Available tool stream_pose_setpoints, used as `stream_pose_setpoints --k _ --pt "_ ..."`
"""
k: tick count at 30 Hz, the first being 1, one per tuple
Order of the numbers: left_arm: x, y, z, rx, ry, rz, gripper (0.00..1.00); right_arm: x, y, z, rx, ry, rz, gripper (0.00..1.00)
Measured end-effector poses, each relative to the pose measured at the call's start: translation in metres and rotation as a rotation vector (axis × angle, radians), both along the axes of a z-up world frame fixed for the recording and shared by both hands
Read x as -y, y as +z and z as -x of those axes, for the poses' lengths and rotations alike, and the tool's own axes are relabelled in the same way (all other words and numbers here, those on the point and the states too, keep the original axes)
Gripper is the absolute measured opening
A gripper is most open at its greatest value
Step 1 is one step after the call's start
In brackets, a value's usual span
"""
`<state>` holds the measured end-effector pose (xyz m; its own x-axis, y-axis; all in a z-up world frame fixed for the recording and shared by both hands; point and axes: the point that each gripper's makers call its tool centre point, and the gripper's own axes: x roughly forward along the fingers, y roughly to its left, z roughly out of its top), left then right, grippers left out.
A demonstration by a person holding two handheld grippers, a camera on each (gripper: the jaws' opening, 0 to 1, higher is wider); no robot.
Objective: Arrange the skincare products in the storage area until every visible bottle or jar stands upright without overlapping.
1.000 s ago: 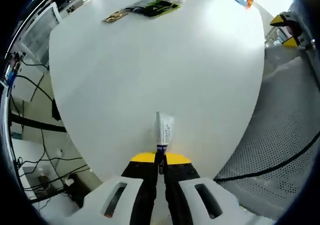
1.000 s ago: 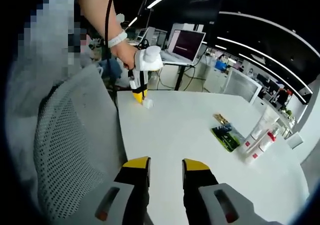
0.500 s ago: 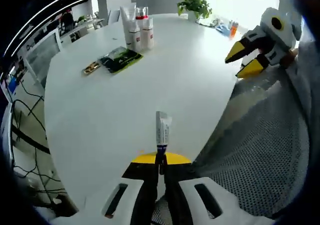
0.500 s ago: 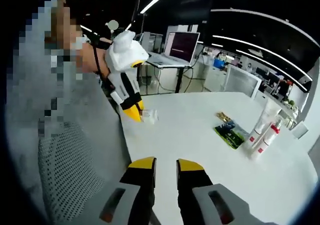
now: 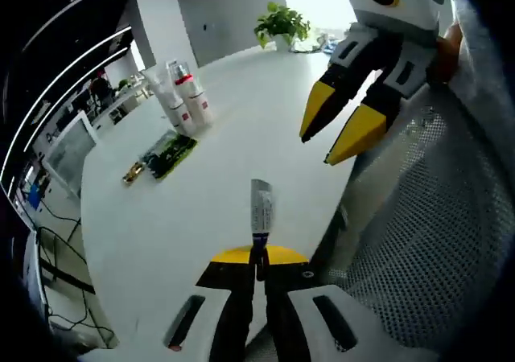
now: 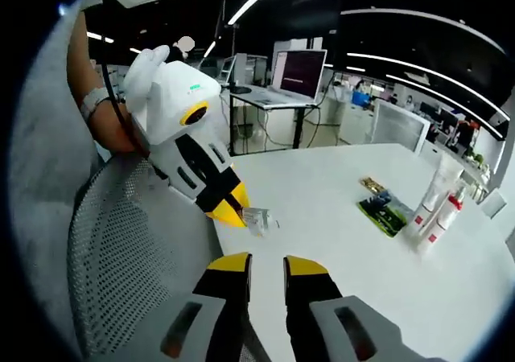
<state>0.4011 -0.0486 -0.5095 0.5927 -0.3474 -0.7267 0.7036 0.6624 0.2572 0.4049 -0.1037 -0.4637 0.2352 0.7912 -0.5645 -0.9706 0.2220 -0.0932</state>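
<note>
Left gripper (image 5: 258, 259): jaws pressed together on the lower end of a small white tube (image 5: 260, 207), which is held out above the near edge of the white table (image 5: 241, 153); also seen in the right gripper view (image 6: 233, 211), tube (image 6: 257, 218) at its yellow tips.
Right gripper (image 6: 265, 270): yellow-tipped jaws set apart with a narrow gap, nothing held between them; seen in the left gripper view (image 5: 334, 133) at upper right, jaws parted, above the mesh chair back (image 5: 418, 241).
Bottles (image 5: 183, 98): a cluster of white bottles, one red-capped, is seen standing upright at the far side of the table; also in the right gripper view (image 6: 438, 205).
Sachets: a dark green packet (image 5: 167, 153) and a smaller gold one (image 5: 133, 171) are laid flat near the bottles.
Background: potted plant (image 5: 278, 26) past the table's far end; open laptop (image 6: 296, 74) on a desk.
</note>
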Motion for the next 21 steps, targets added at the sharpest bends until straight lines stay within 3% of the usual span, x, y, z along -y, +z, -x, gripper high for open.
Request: stream_pose_setpoints --k 2,3,10,14,17,20,21 --pt "0.002 -0.005 0.002 -0.001 -0.043 -0.071 0.0 0.0 -0.002 0.002 0.001 0.008 0.012 0.1" --pt "0.01 -0.006 0.004 0.0 -0.078 -0.055 0.0 -0.001 -0.004 0.003 0.005 0.016 0.018 0.11" --pt "0.024 0.007 0.004 0.065 -0.129 0.004 0.0 0.0 -0.013 0.011 -0.024 0.053 0.06 0.06" --pt "0.041 0.007 0.016 0.049 -0.215 0.038 0.0 -0.001 -0.012 0.016 -0.016 0.075 0.062 0.04" --pt "0.042 0.005 0.018 0.051 -0.224 0.017 0.0 -0.001 -0.014 0.02 -0.027 0.095 0.07 0.02" --pt "0.043 0.009 0.016 0.06 -0.217 0.04 0.0 0.0 -0.011 0.021 -0.018 0.101 0.059 0.02" --pt "0.044 0.009 0.017 0.059 -0.219 0.039 0.0 0.0 -0.011 0.023 -0.045 0.1 0.057 0.02"
